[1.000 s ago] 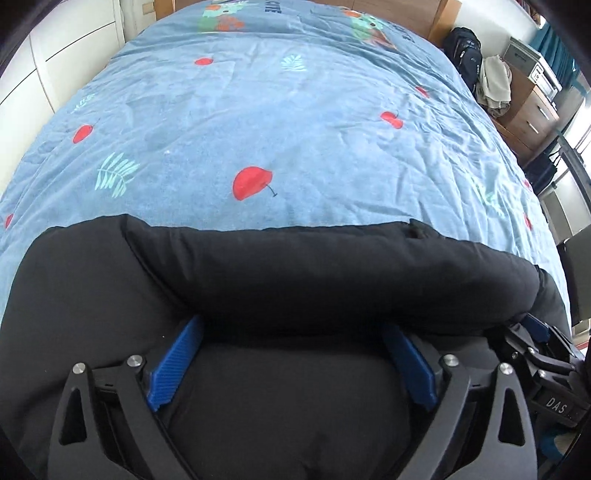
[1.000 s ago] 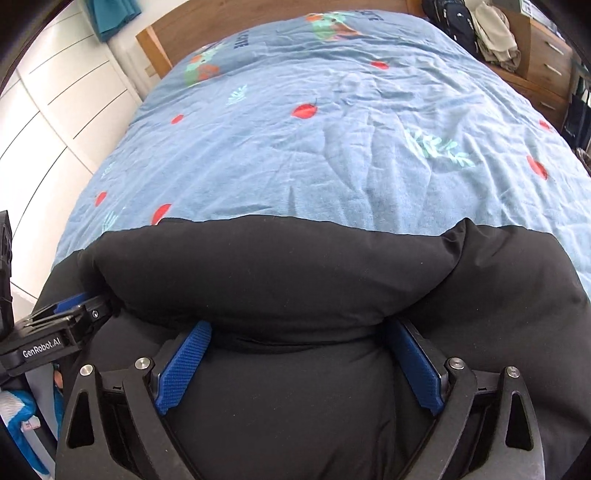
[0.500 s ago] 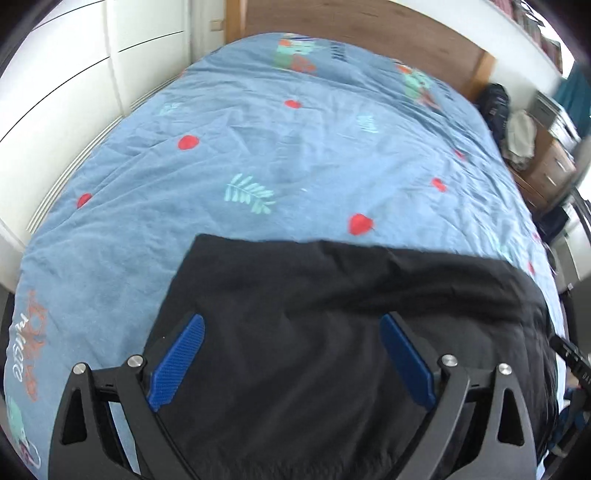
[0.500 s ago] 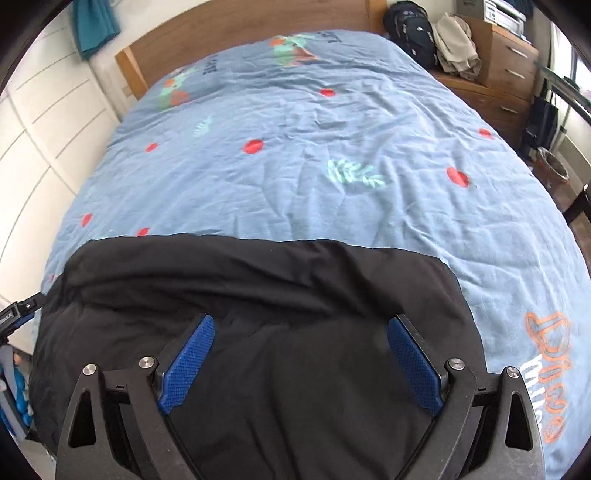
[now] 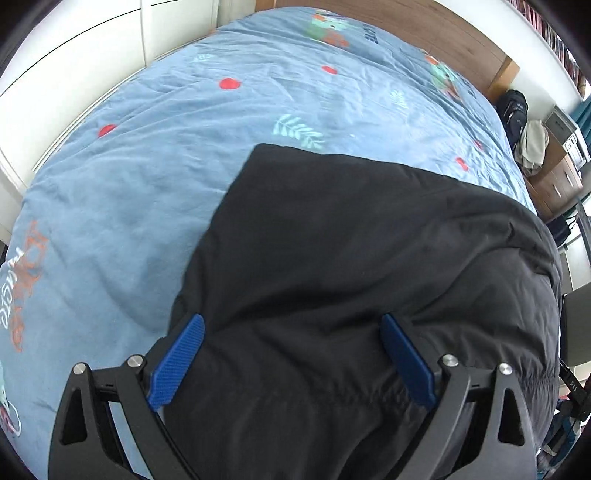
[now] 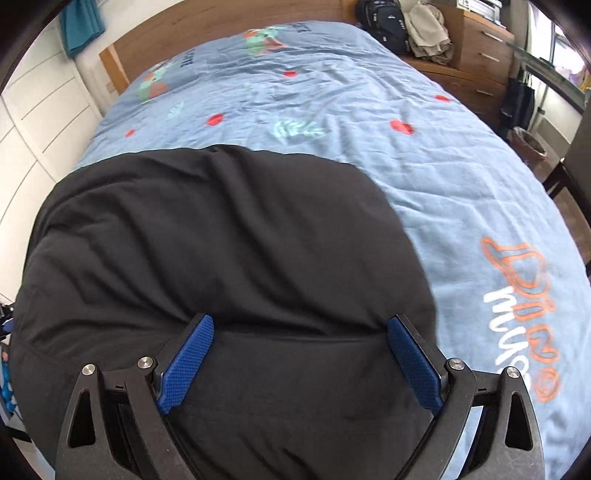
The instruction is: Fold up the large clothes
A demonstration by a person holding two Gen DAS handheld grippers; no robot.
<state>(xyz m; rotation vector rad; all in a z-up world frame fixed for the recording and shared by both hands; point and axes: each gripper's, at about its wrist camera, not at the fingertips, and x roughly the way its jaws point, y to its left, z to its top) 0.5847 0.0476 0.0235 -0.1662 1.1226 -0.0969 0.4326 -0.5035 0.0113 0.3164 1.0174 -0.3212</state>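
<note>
A large black padded garment point(image 5: 351, 258) lies folded at the near end of a bed with a blue patterned duvet point(image 5: 155, 166). My left gripper point(image 5: 291, 350) is open above the garment's left part, its blue pads apart with nothing between them. In the right wrist view the same garment point(image 6: 221, 240) fills the near left, and my right gripper point(image 6: 299, 354) is open above its right part, empty. A fold seam runs across just in front of the right gripper's pads point(image 6: 188, 354).
White wardrobe doors point(image 5: 74, 62) run along the left of the bed. A wooden headboard point(image 6: 221, 26) is at the far end. A dresser point(image 6: 476, 48) with a backpack point(image 6: 384, 22) and clothes stands at the right. A bin point(image 6: 528, 144) stands beside the bed.
Both grippers have risen and drawn back from the garment. The thick roll that was between the pads a second ago now lies flat on the bed. The views have swung outward.
</note>
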